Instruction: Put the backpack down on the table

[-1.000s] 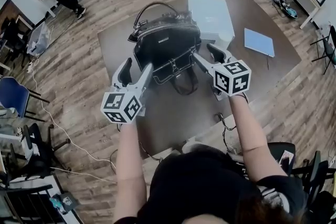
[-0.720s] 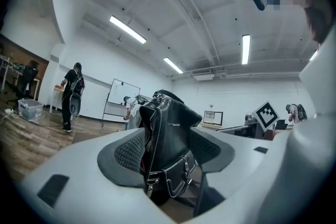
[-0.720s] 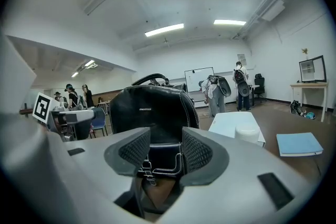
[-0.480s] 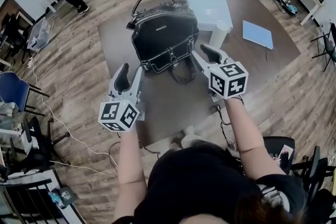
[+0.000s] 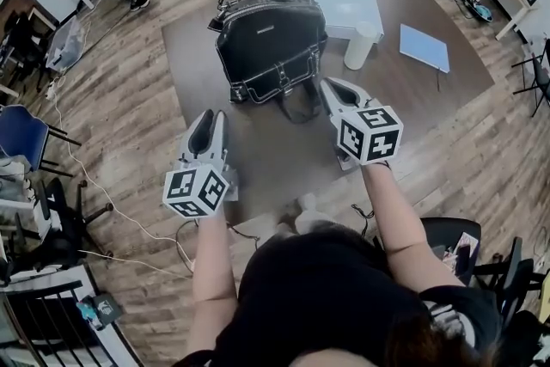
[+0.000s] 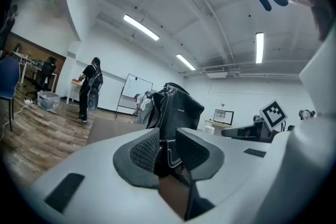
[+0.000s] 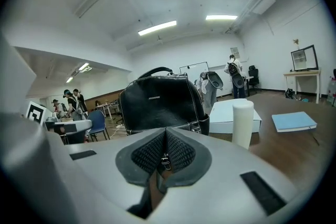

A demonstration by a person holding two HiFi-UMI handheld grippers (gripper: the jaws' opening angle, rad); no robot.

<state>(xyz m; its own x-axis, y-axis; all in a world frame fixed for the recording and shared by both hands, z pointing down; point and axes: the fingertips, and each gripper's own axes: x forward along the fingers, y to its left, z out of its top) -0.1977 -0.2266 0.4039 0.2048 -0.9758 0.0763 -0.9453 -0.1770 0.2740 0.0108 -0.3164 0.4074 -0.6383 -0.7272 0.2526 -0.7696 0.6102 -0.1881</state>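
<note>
Head view: backpack (image 5: 271, 39) standing upright on brown table (image 5: 284, 172), handle up. White cylinder (image 5: 361, 45) sitting near, to its right. Left gripper (image 5: 206, 126) and right gripper (image 5: 333, 90) hovering short of backpack, not touching.
Left gripper view: jaws closing, narrow gap showing, nothing in it, backpack beyond.
Right gripper view: jaws pressing together, empty, backpack ahead.
</note>
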